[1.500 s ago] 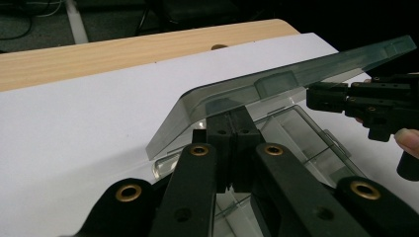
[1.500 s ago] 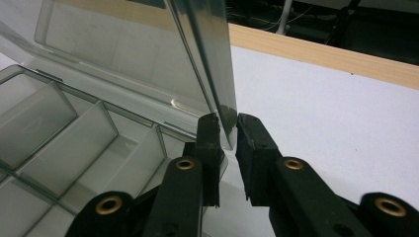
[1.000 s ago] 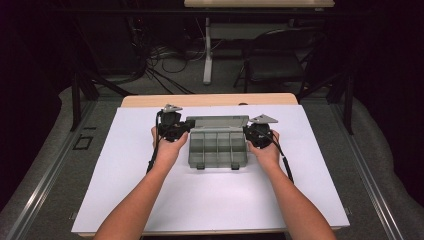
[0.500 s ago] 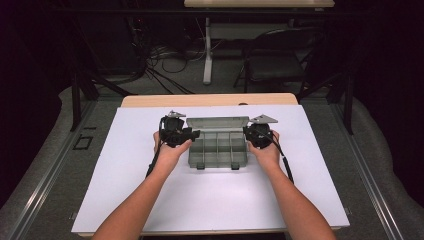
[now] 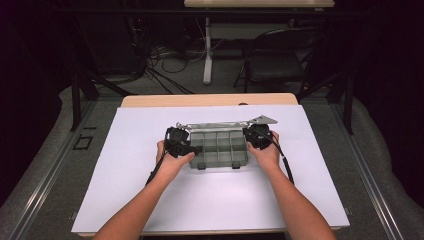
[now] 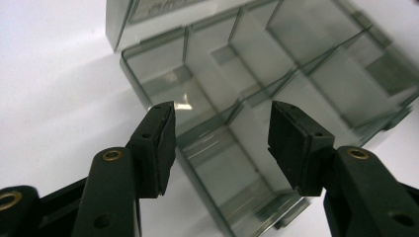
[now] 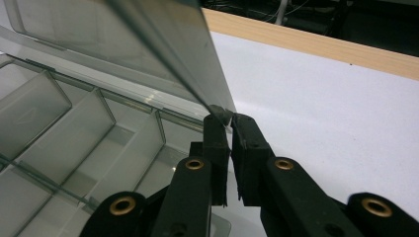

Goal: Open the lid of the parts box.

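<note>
Organizer box [image 5: 218,148], a clear grey plastic case with divided compartments, sits near the middle of the white worktop [image 5: 125,190], its lid [image 5: 220,125] raised and standing up along the far edge. Opening the box looks largely done: in the right gripper view the lid [image 7: 163,49] leans steeply up over the empty compartments [image 7: 74,138], and in the left gripper view every cell that shows is bare. The right hand-held gripper [image 7: 230,121] is clenched on the lid's near corner, its two black pads pinching the thin edge and holding it up; in the high view it sits at the box's right end [image 5: 258,136]. The left hand-held gripper [image 6: 222,133] is released: its jaws have just been opening, and they now stand apart over the box's end wall [image 6: 197,163] with nothing pressed between the pads, though a corner compartment lies in the gap beyond them. In the high view it is low at the box's left end [image 5: 182,145]. I judge that what is left is either to swing the lid fully back until it rests by itself, or to steady the base with the left hand-held gripper while the right one lets go; whether the lid would stay up unheld cannot be told. Beyond the worktop's wooden far edge [image 5: 210,99] are a chair [image 5: 277,60] and cables [image 5: 165,70] on the floor.
</note>
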Tool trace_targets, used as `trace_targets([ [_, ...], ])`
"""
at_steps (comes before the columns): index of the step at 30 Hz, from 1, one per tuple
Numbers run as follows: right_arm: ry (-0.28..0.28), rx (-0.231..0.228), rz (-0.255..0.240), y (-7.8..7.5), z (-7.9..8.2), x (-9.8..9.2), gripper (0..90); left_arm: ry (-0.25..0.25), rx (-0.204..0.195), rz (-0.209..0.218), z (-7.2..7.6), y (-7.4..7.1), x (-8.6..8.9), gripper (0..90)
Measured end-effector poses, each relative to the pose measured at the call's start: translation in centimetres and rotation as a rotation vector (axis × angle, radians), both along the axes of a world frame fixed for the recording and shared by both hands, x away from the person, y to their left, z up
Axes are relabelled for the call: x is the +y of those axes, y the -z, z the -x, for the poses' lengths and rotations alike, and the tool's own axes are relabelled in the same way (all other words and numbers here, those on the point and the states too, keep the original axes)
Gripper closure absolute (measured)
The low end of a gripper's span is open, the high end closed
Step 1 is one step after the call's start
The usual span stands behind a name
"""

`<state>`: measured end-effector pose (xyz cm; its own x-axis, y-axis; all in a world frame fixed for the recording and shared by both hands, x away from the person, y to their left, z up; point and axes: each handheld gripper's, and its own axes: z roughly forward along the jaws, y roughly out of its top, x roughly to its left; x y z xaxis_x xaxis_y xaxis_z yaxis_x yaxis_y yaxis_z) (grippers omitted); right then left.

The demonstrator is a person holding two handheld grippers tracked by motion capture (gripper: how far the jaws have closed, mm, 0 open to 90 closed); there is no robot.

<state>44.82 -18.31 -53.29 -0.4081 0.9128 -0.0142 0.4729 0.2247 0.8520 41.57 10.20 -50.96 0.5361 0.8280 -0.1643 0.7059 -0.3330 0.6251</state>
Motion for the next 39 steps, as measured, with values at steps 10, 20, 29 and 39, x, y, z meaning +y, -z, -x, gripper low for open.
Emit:
trace_targets([
  [10, 0.002, 0.009, -0.001, 0.3, 0.1, 0.1, 86.5, -0.013, 0.013, -0.033, 0.1, 2.6, 0.6, 58.2],
  [20, 0.007, 0.011, -0.001, 0.3, 0.1, 0.1, 87.1, -0.003, 0.011, -0.092, 0.7, 3.3, 0.0, 61.1],
  [29, 0.012, 0.009, -0.018, 0.4, 0.2, 0.0, 88.0, -0.007, 0.005, -0.118, 0.7, 3.7, -0.2, 62.1],
  [39, 0.033, -0.020, -0.035, 0.3, 0.2, 0.3, 82.8, -0.003, 0.002, -0.124, 0.6, 3.7, -0.2, 62.8],
])
